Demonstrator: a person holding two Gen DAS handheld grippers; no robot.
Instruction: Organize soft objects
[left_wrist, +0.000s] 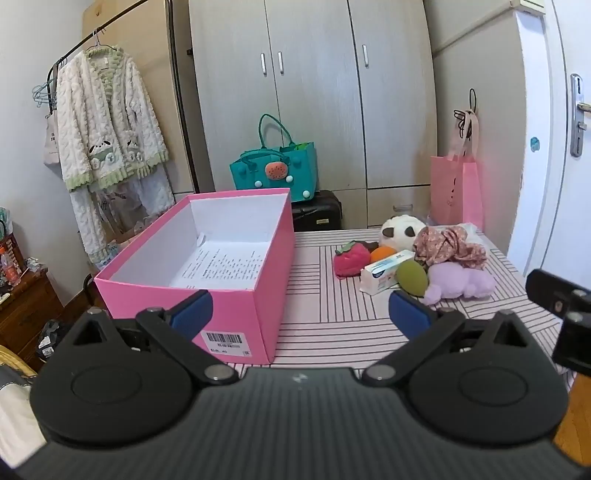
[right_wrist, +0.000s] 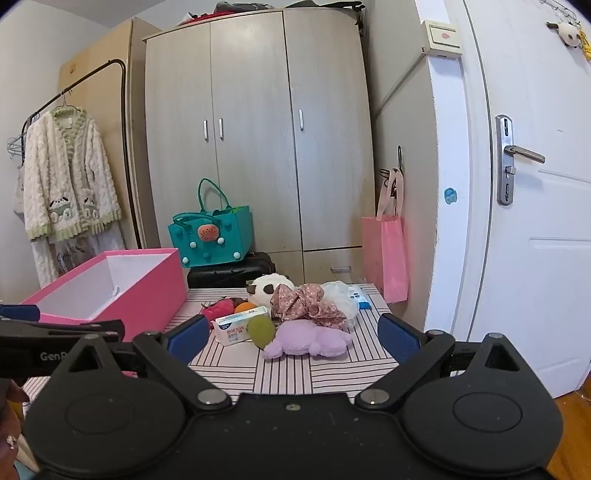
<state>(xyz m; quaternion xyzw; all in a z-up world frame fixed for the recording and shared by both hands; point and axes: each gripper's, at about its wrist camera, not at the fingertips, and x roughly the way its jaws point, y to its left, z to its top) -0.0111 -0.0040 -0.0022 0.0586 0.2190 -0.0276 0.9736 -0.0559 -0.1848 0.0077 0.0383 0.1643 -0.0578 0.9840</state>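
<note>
An open pink box (left_wrist: 236, 306) (right_wrist: 147, 291) stands on the left of the striped table (left_wrist: 332, 325), with only a printed sheet inside. To its right lies a pile: purple plush (left_wrist: 461, 282) (right_wrist: 310, 338), floral cloth (left_wrist: 450, 245) (right_wrist: 306, 302), panda plush (left_wrist: 400, 230) (right_wrist: 267, 286), red strawberry plush (left_wrist: 351, 260), green oval toy (left_wrist: 412, 277) (right_wrist: 261, 330), orange ball (left_wrist: 382, 253), white carton (left_wrist: 384, 271) (right_wrist: 240, 323). My left gripper (left_wrist: 301, 314) is open and empty, near the box's front corner. My right gripper (right_wrist: 291, 338) is open and empty, just short of the purple plush.
A wardrobe (left_wrist: 314, 92) stands behind the table, with a teal bag (left_wrist: 275, 171) on a black suitcase (left_wrist: 317, 214). A pink paper bag (left_wrist: 458, 188) hangs at the right by a white door (right_wrist: 517, 184). A robe (left_wrist: 107, 140) hangs on a rack at the left.
</note>
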